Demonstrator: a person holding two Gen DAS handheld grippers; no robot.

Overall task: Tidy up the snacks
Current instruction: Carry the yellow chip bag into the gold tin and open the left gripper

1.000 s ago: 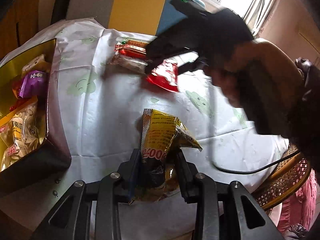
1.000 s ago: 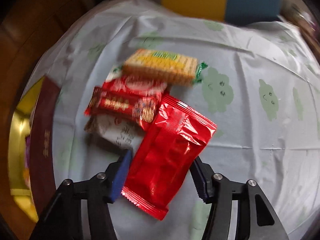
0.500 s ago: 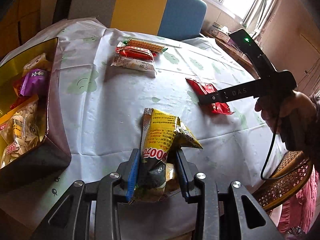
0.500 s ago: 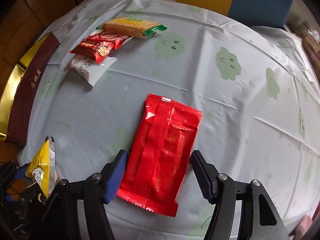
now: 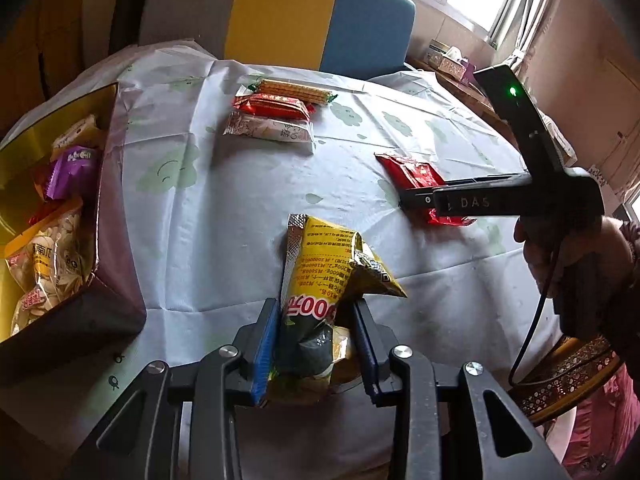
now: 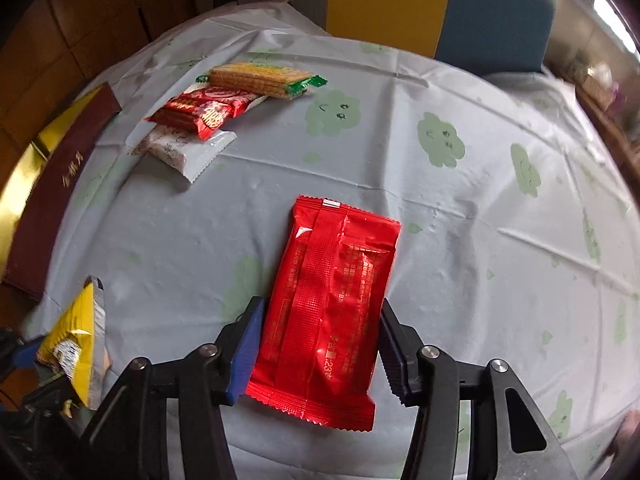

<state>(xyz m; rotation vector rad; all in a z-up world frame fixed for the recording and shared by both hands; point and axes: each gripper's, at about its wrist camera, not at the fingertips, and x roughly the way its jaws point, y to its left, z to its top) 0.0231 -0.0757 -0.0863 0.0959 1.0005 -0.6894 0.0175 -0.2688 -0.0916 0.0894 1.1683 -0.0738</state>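
Now, left gripper [image 5: 316,344] clamps yellow snack bag [image 5: 320,280] ("000" legible), right gripper [image 6: 320,344], "DAS" on body, jaws just narrowed round red packet [image 6: 324,300].

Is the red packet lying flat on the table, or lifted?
Cannot tell for sure. The red packet looks flat against the tablecloth, between the right gripper jaws, which have just been closing around it.
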